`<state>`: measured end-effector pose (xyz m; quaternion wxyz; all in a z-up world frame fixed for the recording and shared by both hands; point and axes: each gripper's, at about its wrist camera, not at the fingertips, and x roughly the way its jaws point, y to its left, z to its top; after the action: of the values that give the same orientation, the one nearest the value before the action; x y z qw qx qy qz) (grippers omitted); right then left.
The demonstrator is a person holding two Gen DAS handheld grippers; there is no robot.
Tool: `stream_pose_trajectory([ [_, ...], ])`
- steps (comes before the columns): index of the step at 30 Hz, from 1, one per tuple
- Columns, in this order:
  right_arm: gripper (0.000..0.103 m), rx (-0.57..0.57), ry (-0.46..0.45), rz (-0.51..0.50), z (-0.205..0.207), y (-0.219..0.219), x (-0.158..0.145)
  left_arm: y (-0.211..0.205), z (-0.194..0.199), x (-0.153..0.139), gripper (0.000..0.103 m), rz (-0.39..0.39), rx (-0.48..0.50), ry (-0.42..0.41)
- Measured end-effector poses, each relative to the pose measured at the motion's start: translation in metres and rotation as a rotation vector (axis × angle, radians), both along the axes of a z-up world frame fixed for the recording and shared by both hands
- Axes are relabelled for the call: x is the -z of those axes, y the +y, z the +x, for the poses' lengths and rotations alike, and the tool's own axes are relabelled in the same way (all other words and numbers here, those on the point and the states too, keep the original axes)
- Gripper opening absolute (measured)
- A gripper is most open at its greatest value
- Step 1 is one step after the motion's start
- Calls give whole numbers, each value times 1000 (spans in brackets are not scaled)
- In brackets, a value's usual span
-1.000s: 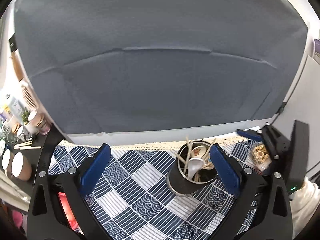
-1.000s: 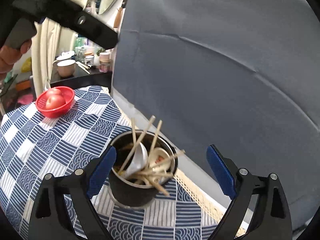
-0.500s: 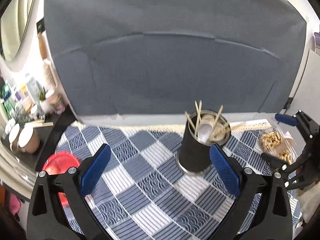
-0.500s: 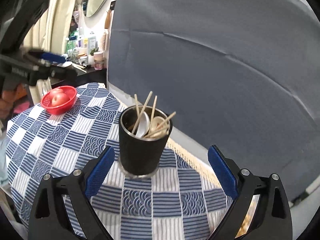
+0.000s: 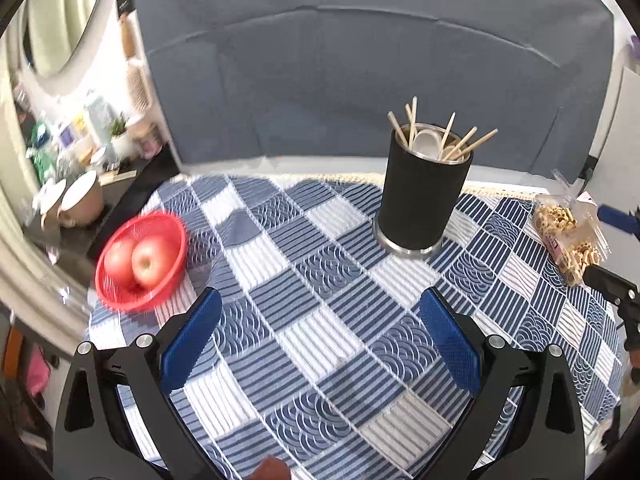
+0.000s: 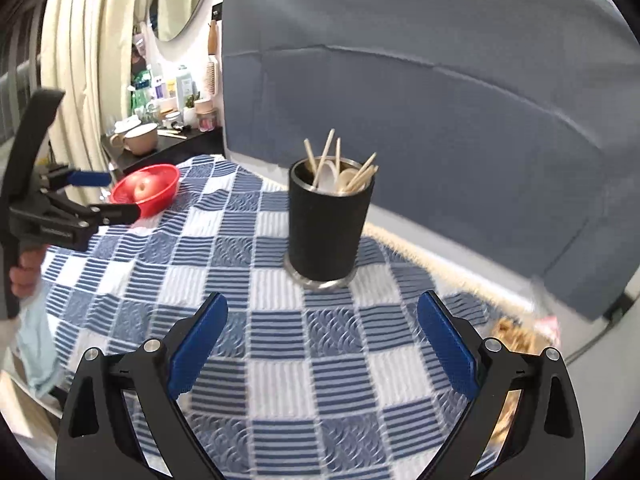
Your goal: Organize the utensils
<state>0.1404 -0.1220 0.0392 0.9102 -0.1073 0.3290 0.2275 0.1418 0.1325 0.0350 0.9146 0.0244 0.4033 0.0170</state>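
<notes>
Left wrist view: left gripper [image 5: 318,338] spread wide, nothing between the blue pads, hovering over the checkered tablecloth [image 5: 320,344]. Black utensil holder [image 5: 422,196] stands upright far right of centre, with chopsticks [image 5: 468,142] fanned out of it and a white spoon [image 5: 425,142] inside. Red basket [image 5: 140,256] with apples sits at the left table edge; snack bag [image 5: 568,236] at the far right. Right gripper [image 5: 616,248] only partly in frame at the right edge.

Right wrist view: right gripper [image 6: 322,346] also spread, empty, holder [image 6: 330,224] ahead and apart from it. Left gripper [image 6: 96,196] seen side-on at left, near the basket [image 6: 146,188].

Risks, as I judge them: the holder is tall and narrow on soft cloth, so any sideways bump could tip it. The sticks lean outward, and a pad clipping one could flick it out. Dragging the cloth could shift the basket off the edge.
</notes>
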Motion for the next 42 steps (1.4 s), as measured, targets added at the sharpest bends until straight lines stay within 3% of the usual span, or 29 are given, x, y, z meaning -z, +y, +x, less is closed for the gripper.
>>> stream_pose_trajectory([
  [5,92,36,34,19,-19,1,-2,-2,-30,-6,97,27,-64,-17],
  [11,93,108,85,96,-38,-1,-3,-7,-51,-12,97,25,-31,-6],
  [21,93,297,120,57,-74,18,-1,9,-69,-1,97,24,29,61],
  [28,93,344,130,26,-103,38,6,19,-86,8,97,-36,46,101],
  [31,93,360,120,16,-111,44,9,21,-90,9,97,-11,47,95],
  [42,93,397,153,52,-117,51,17,33,-90,14,97,-34,86,124],
])
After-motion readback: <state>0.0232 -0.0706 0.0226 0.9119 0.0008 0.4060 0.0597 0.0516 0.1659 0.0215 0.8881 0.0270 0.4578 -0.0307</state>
